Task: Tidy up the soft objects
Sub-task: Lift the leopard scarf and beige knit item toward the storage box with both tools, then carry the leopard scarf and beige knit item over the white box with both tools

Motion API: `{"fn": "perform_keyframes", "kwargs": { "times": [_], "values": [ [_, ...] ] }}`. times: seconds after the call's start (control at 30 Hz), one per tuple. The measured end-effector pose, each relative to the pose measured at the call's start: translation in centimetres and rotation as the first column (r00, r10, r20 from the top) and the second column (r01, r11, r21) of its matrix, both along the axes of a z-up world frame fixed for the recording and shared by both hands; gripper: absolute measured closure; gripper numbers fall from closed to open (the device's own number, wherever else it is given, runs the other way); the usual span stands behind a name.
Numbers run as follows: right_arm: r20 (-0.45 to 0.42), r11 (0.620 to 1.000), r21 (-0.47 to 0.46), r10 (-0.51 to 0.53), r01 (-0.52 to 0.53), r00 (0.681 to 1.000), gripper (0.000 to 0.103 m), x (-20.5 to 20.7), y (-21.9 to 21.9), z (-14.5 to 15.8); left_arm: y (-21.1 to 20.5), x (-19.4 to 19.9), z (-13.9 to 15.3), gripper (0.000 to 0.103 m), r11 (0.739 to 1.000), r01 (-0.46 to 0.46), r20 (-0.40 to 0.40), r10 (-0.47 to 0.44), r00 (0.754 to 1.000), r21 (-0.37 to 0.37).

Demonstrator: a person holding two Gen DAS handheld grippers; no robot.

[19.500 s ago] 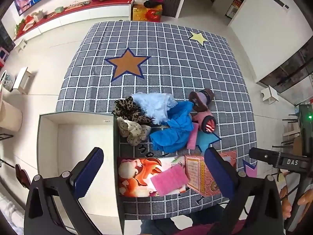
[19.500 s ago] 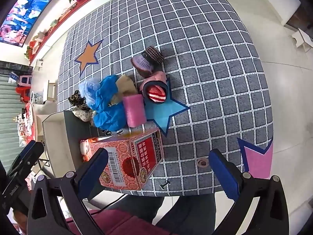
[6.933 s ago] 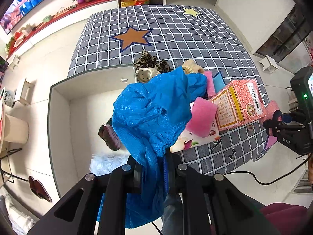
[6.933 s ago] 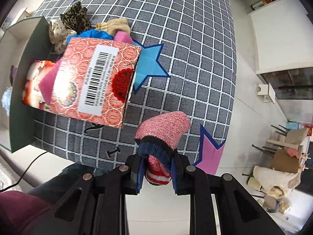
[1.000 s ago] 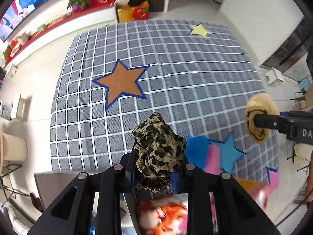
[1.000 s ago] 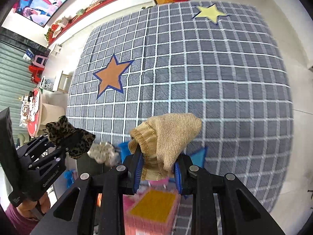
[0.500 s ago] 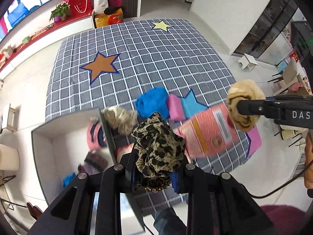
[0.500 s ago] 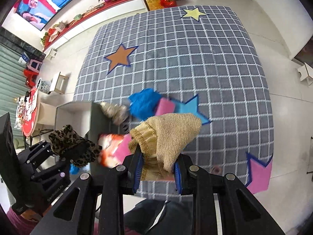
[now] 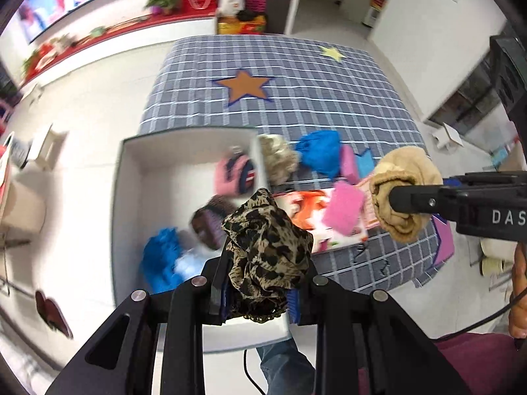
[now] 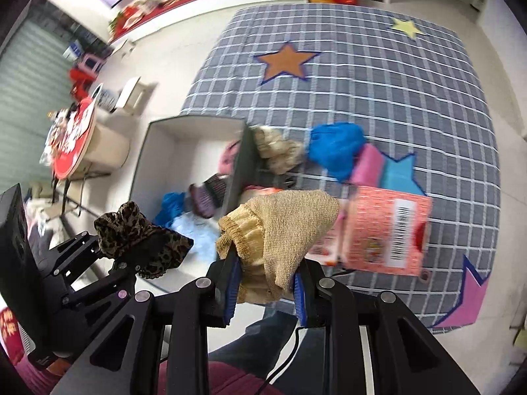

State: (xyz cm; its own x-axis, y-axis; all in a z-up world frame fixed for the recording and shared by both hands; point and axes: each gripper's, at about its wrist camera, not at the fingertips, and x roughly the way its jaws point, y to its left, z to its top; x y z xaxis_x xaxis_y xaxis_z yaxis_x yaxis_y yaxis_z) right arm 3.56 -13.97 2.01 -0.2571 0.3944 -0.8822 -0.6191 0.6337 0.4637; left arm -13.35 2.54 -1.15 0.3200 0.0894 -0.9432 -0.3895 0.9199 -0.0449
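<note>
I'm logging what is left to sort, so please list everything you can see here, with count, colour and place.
Leopard-print fabric piece: one, brown and black, clamped in left gripper.
Tan knitted sock: one, beige, clamped in right gripper.
Open white box: one, at the mat's near edge.
Soft items in box: pink striped sock, dark purple knit, blue cloth, pale blue fabric.
Grey checked mat: one, with coloured stars, on the floor.
On the mat: cream frilly fabric, blue cloth bundle, pink sponge, red patterned carton.
Left gripper: shut.
Right gripper: shut.
</note>
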Motion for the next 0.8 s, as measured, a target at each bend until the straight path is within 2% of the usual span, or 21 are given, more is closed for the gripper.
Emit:
{"fn": "perform_keyframes", "kwargs": {
  "times": [0.17,0.43,0.8],
  "values": [
    [0.007,0.996,0.008,0.089,-0.089,0.996,0.074,-2.6,2.6,0.4,2.2,-3.1,-0.2,0.074,0.995,-0.099,-0.004,0.099,0.995,0.004],
    [0.02,0.983,0.005,0.183,-0.184,0.983,0.074,-5.1,5.4,0.6,4.8,-6.8,-1.4,0.074,0.97,-0.245,-0.022,0.245,0.969,-0.003],
    [0.002,0.974,0.001,0.224,-0.224,0.974,0.074,-6.3,6.8,0.1,5.9,-8.0,-1.8,0.074,0.952,-0.306,-0.038,0.305,0.951,-0.016]
  ]
}}
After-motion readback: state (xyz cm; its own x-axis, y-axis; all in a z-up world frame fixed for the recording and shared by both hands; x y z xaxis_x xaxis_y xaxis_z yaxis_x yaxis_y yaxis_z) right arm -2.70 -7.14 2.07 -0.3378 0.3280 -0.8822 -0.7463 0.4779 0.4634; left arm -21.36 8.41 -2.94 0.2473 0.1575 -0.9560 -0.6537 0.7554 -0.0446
